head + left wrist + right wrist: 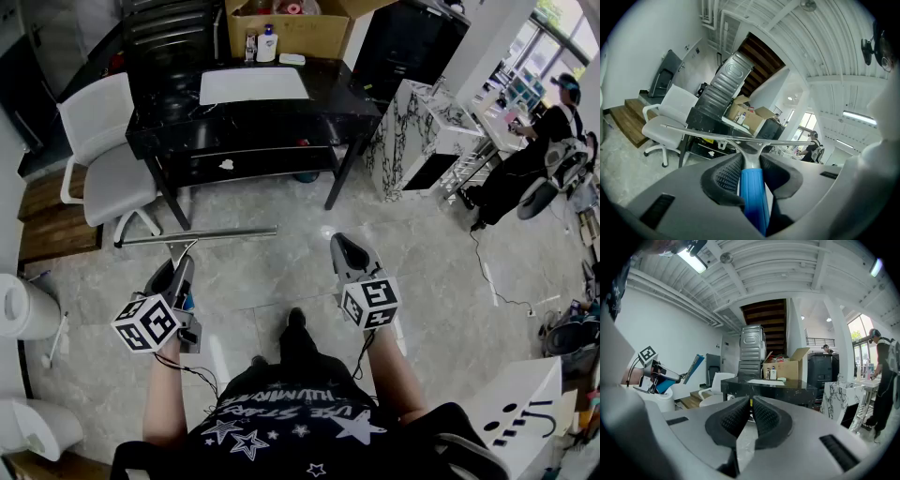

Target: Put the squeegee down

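The squeegee (199, 238) has a long metal blade and a blue handle (753, 192). My left gripper (182, 270) is shut on that handle and holds the tool above the grey tile floor. The blade lies crosswise just in front of the jaws, roughly level in the head view. In the left gripper view the blade (736, 137) spans the picture ahead of the pads (725, 177). My right gripper (348, 249) hovers to the right at about the same height, shut with nothing between its pads (737, 417). From the right gripper view the left gripper (656, 375) shows at far left, carrying the squeegee.
A black table (169, 122) with a white sheet stands ahead, with a cardboard box (291, 28) behind it. A white office chair (108, 159) is to its left and a marble-patterned cabinet (422, 131) to its right. A person (534, 159) stands far right. White bins (23, 309) sit at left.
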Available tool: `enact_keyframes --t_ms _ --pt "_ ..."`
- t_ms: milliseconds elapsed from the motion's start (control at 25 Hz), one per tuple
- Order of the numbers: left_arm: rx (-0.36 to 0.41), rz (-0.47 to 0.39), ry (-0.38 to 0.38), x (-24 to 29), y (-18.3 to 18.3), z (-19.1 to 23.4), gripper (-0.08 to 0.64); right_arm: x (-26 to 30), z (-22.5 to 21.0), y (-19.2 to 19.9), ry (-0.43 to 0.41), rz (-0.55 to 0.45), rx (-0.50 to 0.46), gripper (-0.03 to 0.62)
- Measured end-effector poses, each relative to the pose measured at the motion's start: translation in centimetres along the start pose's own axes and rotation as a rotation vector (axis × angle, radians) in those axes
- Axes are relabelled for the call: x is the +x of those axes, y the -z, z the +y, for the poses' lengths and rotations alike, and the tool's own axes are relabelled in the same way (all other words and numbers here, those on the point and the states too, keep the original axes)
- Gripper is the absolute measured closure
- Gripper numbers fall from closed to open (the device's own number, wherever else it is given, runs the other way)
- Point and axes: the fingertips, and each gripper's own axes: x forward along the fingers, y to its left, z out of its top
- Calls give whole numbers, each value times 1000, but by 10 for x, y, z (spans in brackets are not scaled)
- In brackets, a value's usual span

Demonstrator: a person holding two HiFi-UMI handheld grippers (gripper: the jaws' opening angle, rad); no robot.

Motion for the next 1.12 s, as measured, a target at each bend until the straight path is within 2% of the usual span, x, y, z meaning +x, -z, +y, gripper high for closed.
enact_keyframes --t_ms 360,800,1000,1120 --pt "16 3 9 1 3 -10 422 2 7 -1 -31 2 2 538" --pt "67 1 -18 1 7 -10 422 3 34 0 -48 -22 62 538" --pt "46 -7 -40 16 4 2 422 22 26 -6 -46 -51 60 537" --pt "33 -19 -63 33 -7 13 422 53 16 -8 -56 -72 69 537"
